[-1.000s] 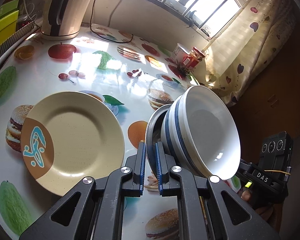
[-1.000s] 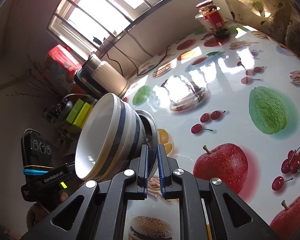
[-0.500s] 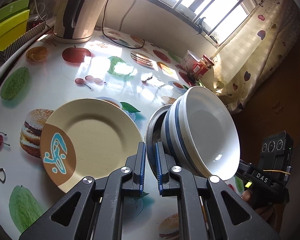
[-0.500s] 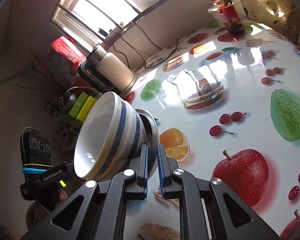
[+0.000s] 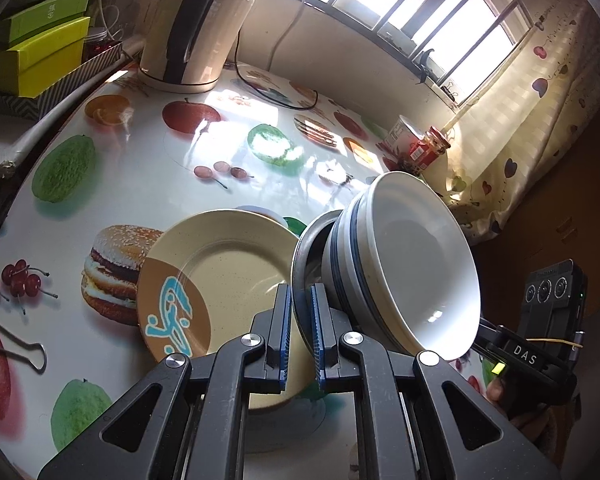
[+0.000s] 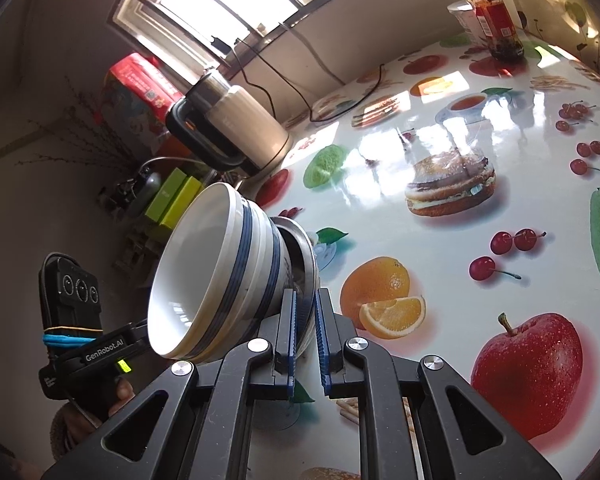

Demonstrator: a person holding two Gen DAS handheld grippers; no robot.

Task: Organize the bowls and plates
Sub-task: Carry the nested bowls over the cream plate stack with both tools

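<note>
Both grippers hold one stack of bowls above the table: white bowls with blue bands (image 5: 415, 264) nested in a metal bowl (image 5: 303, 248). My left gripper (image 5: 300, 320) is shut on the metal bowl's rim. My right gripper (image 6: 304, 320) is shut on the same rim from the other side; the white bowls (image 6: 216, 276) and metal bowl (image 6: 303, 252) tilt toward the left there. A cream plate with a brown patch and blue mark (image 5: 220, 276) lies on the table under the left gripper.
The round table (image 5: 148, 184) has a glossy fruit-and-burger print cloth. An electric kettle (image 5: 196, 28) with a cord stands at the back, green boxes (image 5: 40, 52) beside it. A red jar (image 6: 495, 20) and a tub stand near the curtain. A binder clip (image 5: 16, 352) lies at the left edge.
Both grippers have carried the bowl stack across the table; the cream plate now sits closer, partly under the left gripper and the stack. The grips have not changed.
</note>
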